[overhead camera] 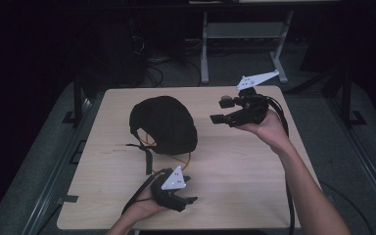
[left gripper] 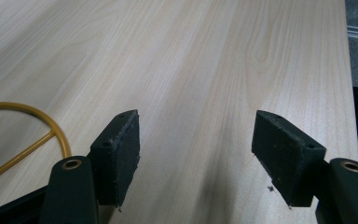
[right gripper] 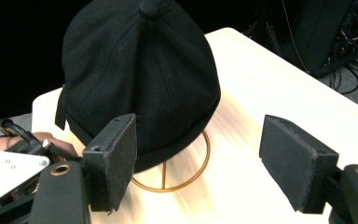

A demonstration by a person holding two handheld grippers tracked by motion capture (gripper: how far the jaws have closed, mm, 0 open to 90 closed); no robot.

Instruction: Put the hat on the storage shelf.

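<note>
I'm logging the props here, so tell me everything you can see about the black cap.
The black cap looks like soft panelled fabric with a button on its crown. A strap hangs from its lower edge. It sits domed on a thin gold wire stand, whose ring base rests on the wooden table, left of centre. No gripper touches it.

We see a pale wood tabletop [overhead camera: 245,166]; a gold wire stand [right gripper: 186,179] rests on it at ten o'clock, bearing a black cap [overhead camera: 164,122].
</note>
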